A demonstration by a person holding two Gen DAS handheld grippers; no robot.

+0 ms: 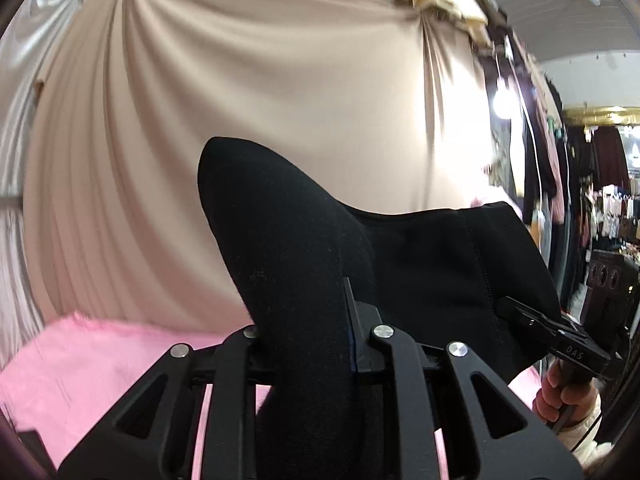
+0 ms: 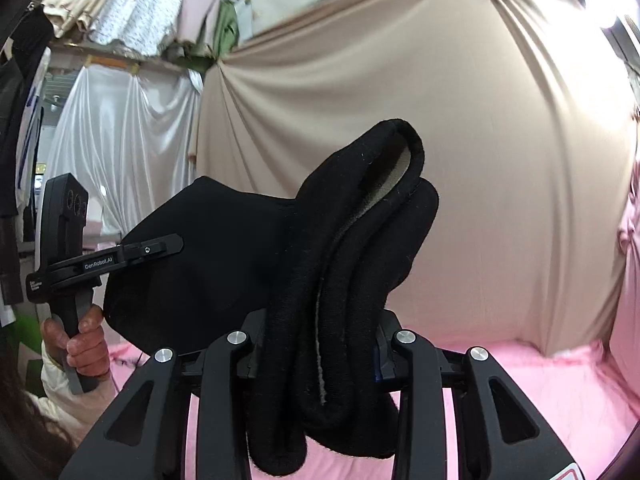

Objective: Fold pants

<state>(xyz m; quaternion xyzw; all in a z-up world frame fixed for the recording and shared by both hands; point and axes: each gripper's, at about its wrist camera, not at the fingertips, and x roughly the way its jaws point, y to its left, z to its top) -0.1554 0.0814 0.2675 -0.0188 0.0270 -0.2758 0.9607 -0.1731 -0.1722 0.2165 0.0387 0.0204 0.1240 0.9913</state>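
Two tools carry one garment between them. Nearest the lens in the left wrist view, the left tool (image 1: 308,344) is clamped narrowly on a thick roll of the black pants (image 1: 420,256), which rise from its jaws and sag across toward the right tool (image 1: 532,320), gripped by the person's hand (image 1: 560,390) at the frame's right edge. In the right wrist view the right tool (image 2: 320,344) pinches several bunched layers of the pants (image 2: 224,248), pale lining showing inside a fold, while the left tool (image 2: 156,248) bites the far end of the cloth.

The pants hang in the air, clear of the pink surface (image 1: 100,356) beneath. The step in hand appears to be lifting and spreading the garment before laying it flat. The next move probably calls for drawing the tools apart until the slack cloth is taut, then lowering it onto the pink surface with the edges aligned.

Below and ahead, the pink surface looks bare. Beyond it a beige drape (image 2: 480,160) closes the back, white sheeting (image 2: 120,140) hangs to one side, and hanging clothes (image 1: 540,152) crowd the other.
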